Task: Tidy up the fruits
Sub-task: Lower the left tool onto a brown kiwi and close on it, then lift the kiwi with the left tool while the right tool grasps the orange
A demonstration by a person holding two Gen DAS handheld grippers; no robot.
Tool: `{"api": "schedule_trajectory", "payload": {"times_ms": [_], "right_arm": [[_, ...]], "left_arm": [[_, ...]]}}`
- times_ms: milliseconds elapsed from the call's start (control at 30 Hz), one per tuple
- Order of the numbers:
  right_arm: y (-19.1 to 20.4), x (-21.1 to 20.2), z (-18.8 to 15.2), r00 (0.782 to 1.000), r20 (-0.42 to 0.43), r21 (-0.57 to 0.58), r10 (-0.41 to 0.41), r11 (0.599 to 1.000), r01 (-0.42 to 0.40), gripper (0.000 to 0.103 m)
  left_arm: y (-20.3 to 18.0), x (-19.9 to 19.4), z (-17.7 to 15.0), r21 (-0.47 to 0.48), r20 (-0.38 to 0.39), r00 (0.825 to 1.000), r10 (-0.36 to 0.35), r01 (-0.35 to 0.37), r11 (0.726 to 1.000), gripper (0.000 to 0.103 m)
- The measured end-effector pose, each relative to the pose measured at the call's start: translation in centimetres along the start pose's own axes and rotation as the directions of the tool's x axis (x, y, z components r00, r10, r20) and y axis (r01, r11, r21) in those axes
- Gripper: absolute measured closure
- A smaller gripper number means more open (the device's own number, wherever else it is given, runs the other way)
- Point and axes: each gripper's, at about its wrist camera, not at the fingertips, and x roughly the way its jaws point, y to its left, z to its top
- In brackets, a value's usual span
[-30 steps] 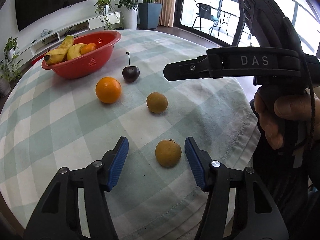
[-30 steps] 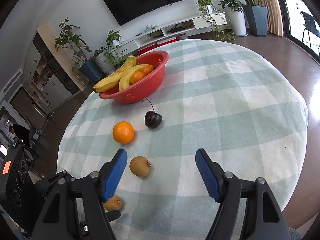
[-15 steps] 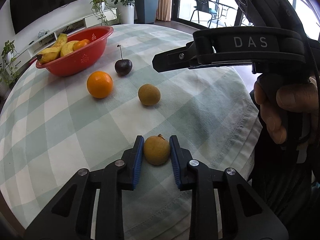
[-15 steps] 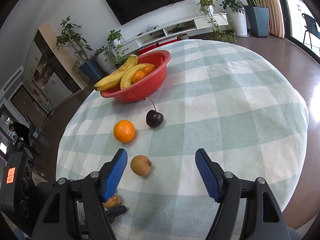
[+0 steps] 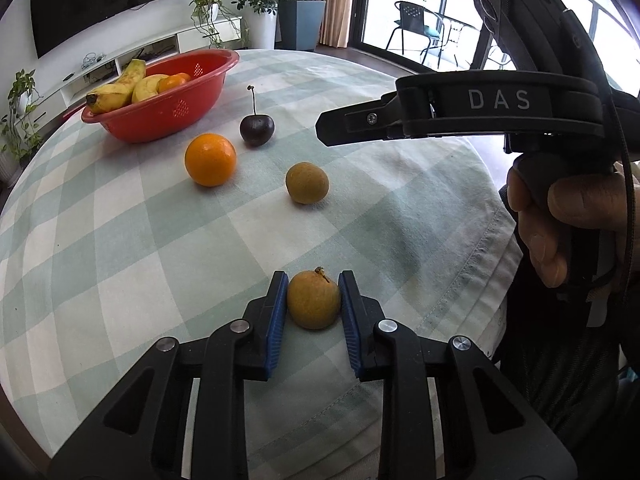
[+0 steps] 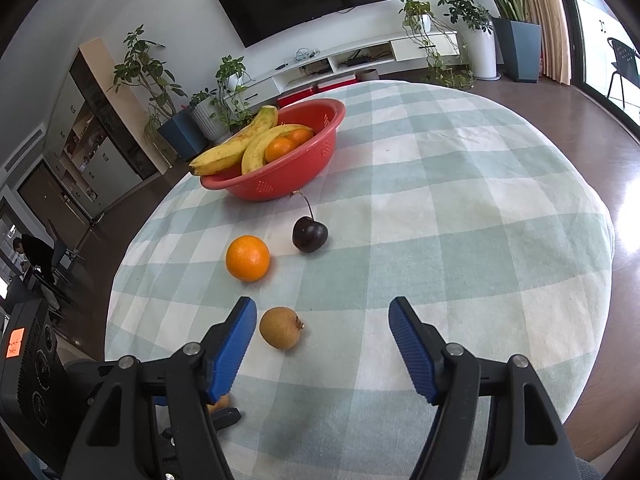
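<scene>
Two small round tan-brown fruits lie on the green-and-white checked tablecloth short of the red plastic colander bowl, which holds yellow bananas and small oranges. The nearer tan fruit with a short dry stem stub, dull and slightly speckled, sits farthest from the bowl, close to the cloth's hem. The left gripper is clamped on it, both blue ribbed pads pressing its sides; the fruit appears to rest on the cloth. The second tan fruit lies between that one and the bowl. A glossy round orange and a dark cherry with an upright stem lie just in front of the bowl.

Change since the earlier frame: the left pads then stood wide on either side of the stemmed fruit; they have closed onto it. The fruit has not shifted relative to the bowl.

The right gripper stands with its tongs apart, gripping nothing; the second tan fruit lies just inside its left pad, untouched. A person's hand holds its handle.
</scene>
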Motion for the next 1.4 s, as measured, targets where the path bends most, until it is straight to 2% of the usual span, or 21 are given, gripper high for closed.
{"api": "schedule_trajectory", "payload": {"times_ms": [100, 400, 700, 800, 1000, 1167, 1333, 1400], "right_arm": [[0.0, 0.0, 0.0, 1.0, 0.0, -0.006, -0.006, 1.0, 0.006, 0.032], [0.8, 0.0, 0.4, 1.0, -0.002, -0.033, -0.011, 0.999, 0.011, 0.033], [5.5, 2.7, 3.5, 1.0, -0.022, -0.18, 0.0, 0.984, -0.004, 0.035], [6.7, 4.7, 4.3, 0.997, -0.07, -0.204, -0.006, 0.979, -0.008, 0.039], [8.5, 7.8, 4.3, 0.986, -0.149, -0.268, -0.069, 0.963, 0.027, 0.046], [8.8, 9.1, 4.2, 0.98, -0.176, -0.283, -0.092, 0.958, 0.039, 0.05], [9.0, 9.8, 3.9, 0.975, -0.19, -0.309, -0.117, 0.95, 0.053, 0.061], [9.0, 9.8, 3.7, 0.975, -0.189, -0.314, -0.115, 0.948, 0.051, 0.062]], "left_arm": [[0.2, -0.2, -0.2, -0.009, 0.01, 1.0, -0.004, 0.004, 1.0, 0.079], [3.3, -2.3, -0.1, -0.112, 0.07, 0.998, -0.004, 0.012, 0.994, 0.079], [8.8, -5.1, 0.8, -0.227, 0.143, 0.989, 0.045, -0.011, 0.974, 0.079], [10.2, -5.4, 0.3, -0.26, 0.154, 0.987, 0.044, -0.002, 0.966, 0.079], [11.3, -5.1, -0.8, -0.295, 0.161, 0.986, 0.034, 0.015, 0.955, 0.079], [11.2, -5.1, -1.1, -0.298, 0.162, 0.986, 0.031, 0.019, 0.954, 0.079], [11.2, -5.0, -1.2, -0.302, 0.16, 0.987, 0.031, 0.02, 0.953, 0.079], [11.1, -4.9, -1.2, -0.302, 0.157, 0.987, 0.032, 0.017, 0.953, 0.079]]}}
